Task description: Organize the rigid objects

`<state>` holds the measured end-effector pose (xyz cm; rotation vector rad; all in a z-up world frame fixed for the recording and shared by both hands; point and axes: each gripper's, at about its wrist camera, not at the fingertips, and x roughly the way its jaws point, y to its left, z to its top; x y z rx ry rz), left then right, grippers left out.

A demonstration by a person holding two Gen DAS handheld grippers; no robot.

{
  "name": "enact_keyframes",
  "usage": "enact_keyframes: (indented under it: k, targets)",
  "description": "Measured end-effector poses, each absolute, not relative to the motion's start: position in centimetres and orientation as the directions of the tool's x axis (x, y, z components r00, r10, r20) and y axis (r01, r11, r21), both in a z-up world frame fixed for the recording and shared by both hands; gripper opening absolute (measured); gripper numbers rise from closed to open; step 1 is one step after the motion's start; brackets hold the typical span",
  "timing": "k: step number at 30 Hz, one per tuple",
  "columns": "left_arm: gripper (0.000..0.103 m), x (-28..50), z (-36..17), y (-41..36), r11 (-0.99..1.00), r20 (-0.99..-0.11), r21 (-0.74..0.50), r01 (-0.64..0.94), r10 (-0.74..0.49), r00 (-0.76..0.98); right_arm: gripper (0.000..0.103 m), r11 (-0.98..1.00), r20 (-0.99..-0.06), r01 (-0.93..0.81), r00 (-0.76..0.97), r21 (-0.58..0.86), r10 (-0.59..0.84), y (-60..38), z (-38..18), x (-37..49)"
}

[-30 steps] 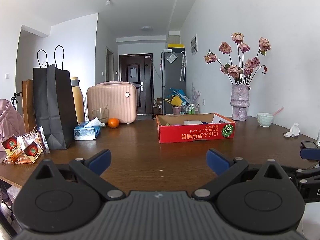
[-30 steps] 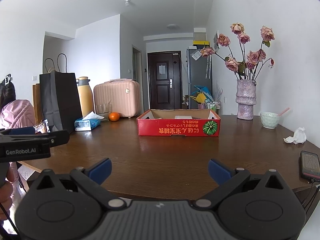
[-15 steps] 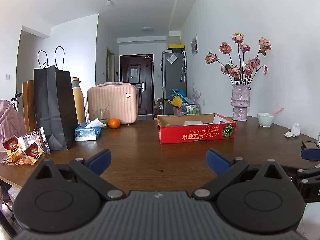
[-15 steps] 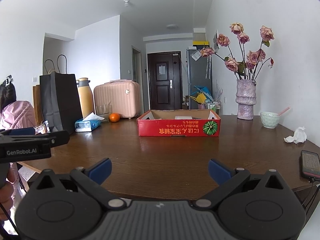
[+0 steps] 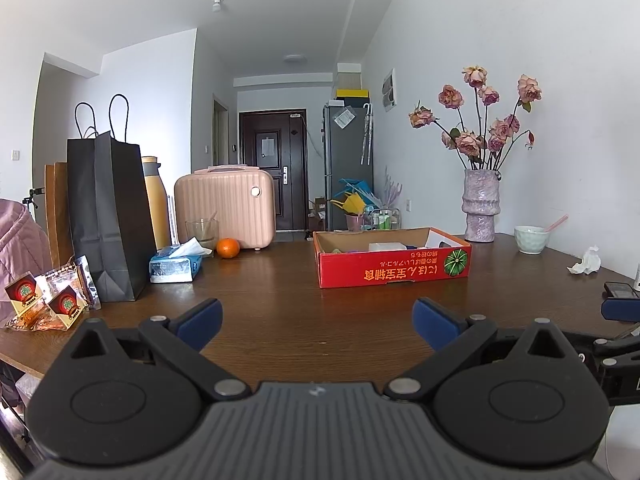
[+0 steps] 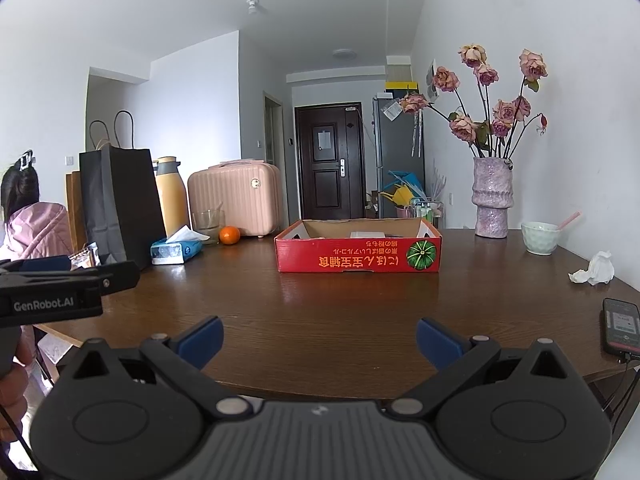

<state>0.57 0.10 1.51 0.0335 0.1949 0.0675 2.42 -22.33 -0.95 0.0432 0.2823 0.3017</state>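
Observation:
A red cardboard box (image 5: 394, 270) (image 6: 358, 258) sits on the brown table (image 5: 288, 312) (image 6: 340, 312), holding a few items that are mostly hidden by its wall. My left gripper (image 5: 318, 320) is open and empty above the table's near edge, well short of the box. My right gripper (image 6: 320, 338) is open and empty, also near the front edge. An orange (image 5: 228, 248) (image 6: 229, 235) and a tissue pack (image 5: 176, 266) (image 6: 176, 249) lie at the left back.
A black paper bag (image 5: 108, 216), yellow flask (image 5: 156, 200), pink case (image 5: 226, 210) and glass (image 5: 202, 232) stand at the left. Snack packets (image 5: 44, 304) lie front left. Vase (image 6: 492, 196), bowl (image 6: 542, 237), crumpled tissue (image 6: 596, 270) and phone (image 6: 622, 326) are on the right.

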Motion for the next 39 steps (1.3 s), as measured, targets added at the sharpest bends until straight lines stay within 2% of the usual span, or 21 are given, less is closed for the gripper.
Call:
enact_keyframes:
  k: [39]
  targets:
    - [0.103, 0.76, 1.26, -0.03, 0.997, -0.197, 0.049, -0.060, 0.069, 0.978, 0.103, 0.954, -0.271, -0.282, 0.915, 0.097, 0.298, -22.31, -0.98, 2.48]
